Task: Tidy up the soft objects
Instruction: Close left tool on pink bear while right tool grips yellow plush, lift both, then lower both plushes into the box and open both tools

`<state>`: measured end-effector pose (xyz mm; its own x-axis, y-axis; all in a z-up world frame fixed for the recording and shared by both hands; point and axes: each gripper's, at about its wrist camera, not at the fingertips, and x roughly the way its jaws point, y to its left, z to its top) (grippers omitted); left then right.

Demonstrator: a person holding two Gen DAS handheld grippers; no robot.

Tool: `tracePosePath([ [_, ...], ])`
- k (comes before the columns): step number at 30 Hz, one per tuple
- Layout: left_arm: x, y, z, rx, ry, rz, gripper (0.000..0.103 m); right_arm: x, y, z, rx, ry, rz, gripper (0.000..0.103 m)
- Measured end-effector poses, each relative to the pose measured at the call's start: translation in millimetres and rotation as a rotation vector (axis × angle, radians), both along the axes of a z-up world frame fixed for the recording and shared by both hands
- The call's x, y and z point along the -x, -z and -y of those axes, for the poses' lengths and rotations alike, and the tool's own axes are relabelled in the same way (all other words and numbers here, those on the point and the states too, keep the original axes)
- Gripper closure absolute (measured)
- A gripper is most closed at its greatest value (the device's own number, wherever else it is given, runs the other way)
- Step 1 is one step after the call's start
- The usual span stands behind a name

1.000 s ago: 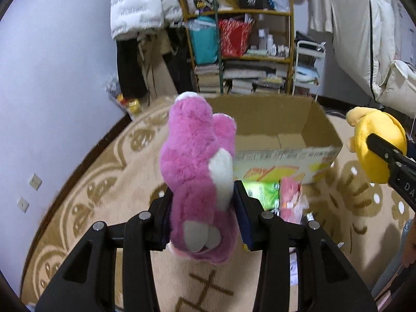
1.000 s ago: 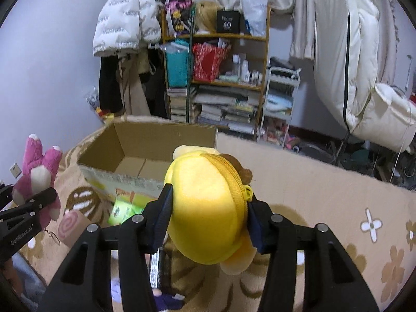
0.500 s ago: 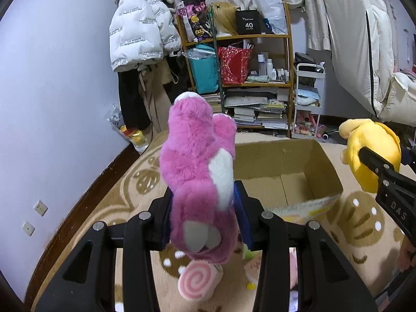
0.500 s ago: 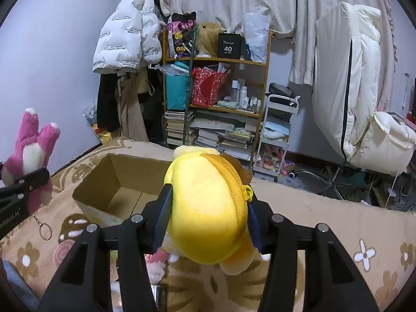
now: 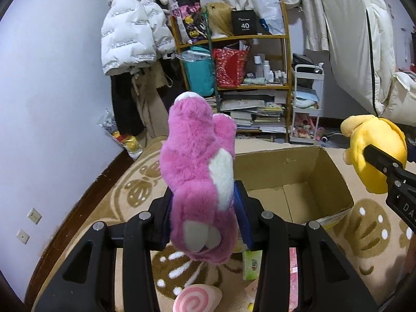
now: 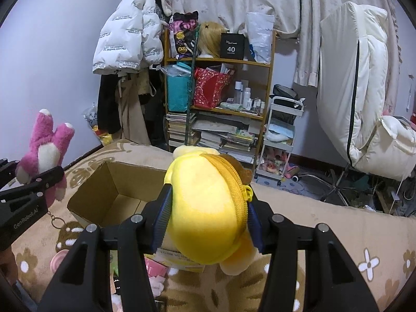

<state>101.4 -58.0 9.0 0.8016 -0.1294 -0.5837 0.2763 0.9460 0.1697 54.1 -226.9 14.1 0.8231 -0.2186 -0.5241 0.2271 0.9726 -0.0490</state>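
- The pink plush is fluffy, with long fur, white patches and white tips on its two upper limbs. The left claw is closed on its lower body, and the toy stands upright between the blue ribbed pads.
- The yellow plush is smooth and round, with a zipper along its seam. The right claw grips it from both sides, and it bulges above the fingers.
- Both claws are held in the air, side by side but apart, pointing forward.
- The cardboard box lies open on the patterned rug, ahead and below both claws; its inside looks bare.
- Below the left claw, on the rug, there are a pink swirl cushion and small packets.
- Far ahead stands a shelf full of books and bottles, with a white jacket hanging at its left.
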Motion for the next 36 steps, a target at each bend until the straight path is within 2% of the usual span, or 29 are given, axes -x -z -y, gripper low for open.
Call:
tracePosePath([
  [10,-23,17,-7,0.030,-0.004,-0.054,0.063,-13,10,1,-0.012,-0.025,-0.009,0.047],
  [17,-34,30,-5,0.031,0.003,-0.082,0.063,-24,20,8,-0.057,-0.042,-0.020,0.047],
  [27,-52,50,5,0.045,0.052,-0.139,0.063,-36,36,7,-0.100,-0.092,-0.022,0.047],
  [36,-59,60,12,0.022,0.065,-0.170,0.062,-48,57,8,-0.123,-0.112,-0.064,0.045],
])
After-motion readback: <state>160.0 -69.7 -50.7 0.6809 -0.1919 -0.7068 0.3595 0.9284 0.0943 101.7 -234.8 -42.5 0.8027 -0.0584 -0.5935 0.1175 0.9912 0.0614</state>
